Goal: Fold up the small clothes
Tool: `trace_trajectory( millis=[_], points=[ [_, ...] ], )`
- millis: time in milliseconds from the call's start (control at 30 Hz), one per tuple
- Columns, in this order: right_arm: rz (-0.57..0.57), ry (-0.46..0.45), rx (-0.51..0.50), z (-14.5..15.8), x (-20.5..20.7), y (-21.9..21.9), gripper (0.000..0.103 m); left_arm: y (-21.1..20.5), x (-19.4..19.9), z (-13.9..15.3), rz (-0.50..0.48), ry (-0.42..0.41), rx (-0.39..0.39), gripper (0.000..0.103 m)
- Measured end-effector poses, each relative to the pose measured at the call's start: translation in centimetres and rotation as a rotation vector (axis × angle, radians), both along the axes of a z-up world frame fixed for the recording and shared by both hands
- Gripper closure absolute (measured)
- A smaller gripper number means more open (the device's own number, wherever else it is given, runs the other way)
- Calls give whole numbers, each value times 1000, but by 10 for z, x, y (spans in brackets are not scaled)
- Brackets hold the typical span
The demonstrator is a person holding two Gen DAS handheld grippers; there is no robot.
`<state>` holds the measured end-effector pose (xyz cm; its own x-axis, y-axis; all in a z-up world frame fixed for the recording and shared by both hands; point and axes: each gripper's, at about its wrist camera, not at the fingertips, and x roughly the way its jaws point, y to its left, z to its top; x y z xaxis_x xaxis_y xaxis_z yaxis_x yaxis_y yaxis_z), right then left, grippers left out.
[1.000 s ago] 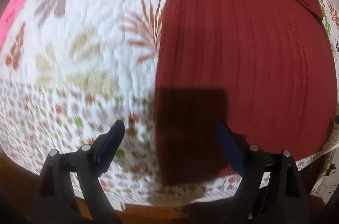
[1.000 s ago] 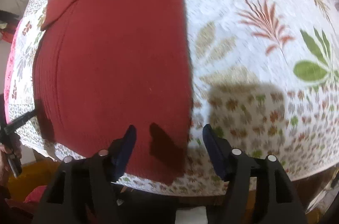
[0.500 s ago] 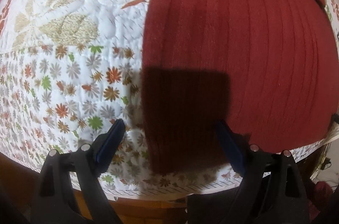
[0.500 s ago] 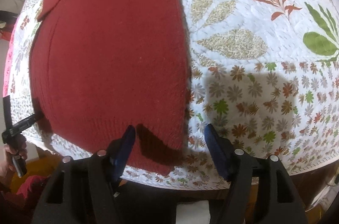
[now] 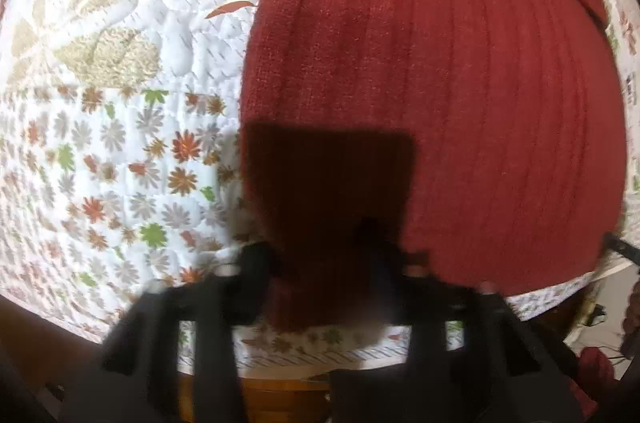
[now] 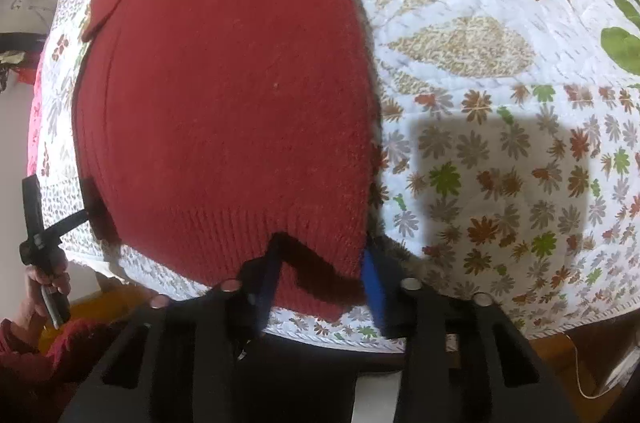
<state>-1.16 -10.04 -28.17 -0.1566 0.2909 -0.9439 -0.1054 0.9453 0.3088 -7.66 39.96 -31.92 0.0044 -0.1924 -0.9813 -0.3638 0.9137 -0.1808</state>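
Since the earlier frames both tools have been brought down to the near hem of the red knitted sweater point(image 5: 432, 71), and their fingers have been drawn closer together. In the left wrist view the left tool point(image 5: 324, 263) is seen motion-blurred, its two dark fingers set on either side of the sweater's near left corner; whether the cloth is actually pinched cannot be told through the blur and the tool's own shadow. In the right wrist view the right tool point(image 6: 320, 271) is held with its blue-padded fingers partly open, the ribbed hem at the sweater's point(image 6: 224, 95) near right corner lying between them — the right pad is just at the garment's side edge, though a firm grip cannot be confirmed. The sweater is spread flat on a white quilt point(image 6: 500, 151) printed with leaves and small flowers, one sleeve folded across its far end. At the left edge of the right wrist view the left tool point(image 6: 86, 213) is seen at the opposite corner, held in a hand point(image 6: 46, 279) with a red sleeve.
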Motion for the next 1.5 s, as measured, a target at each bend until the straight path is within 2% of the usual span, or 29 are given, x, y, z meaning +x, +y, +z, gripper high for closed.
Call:
trace_trajectory(
  millis=[33,133,233,367,467,633,800,933,1000,1133,1267,1400,1467,1500],
  points=[
    [7,-3,2,-1,-1,2,86,-1,0,2,0,-3,-1,83],
    [1,-2,33,-1,-7,8,95,-2,0,9,2,-13,-15,95],
    [3,-4,80,7,-5,5,96,1,-2,21,4,-35,-36,97],
    [-36,-2,191,23,0,-2,97,2,-3,45,19,-84,-89,97],
    [-86,-15,304,43,8,-7,97,15,3,69,28,-144,-118,97],
    [-123,-75,418,76,35,-9,97,42,28,112,83,-270,-155,97],
    [-118,-128,435,92,81,-4,97,64,63,107,92,-325,-122,97],
    [-119,-140,412,87,122,3,97,79,90,100,96,-328,-82,97],
    [-144,-123,412,77,143,4,97,88,109,94,120,-312,-85,97],
    [-212,-59,408,44,182,1,97,106,130,63,195,-251,-94,97],
    [-230,-2,352,12,211,9,96,106,147,36,224,-192,-91,97],
    [-220,33,331,1,221,12,86,109,151,36,244,-172,-139,89],
    [-212,22,329,6,222,7,76,116,151,42,252,-182,-173,74],
    [-197,-6,303,11,223,5,64,119,151,47,246,-188,-167,68]
  ],
)
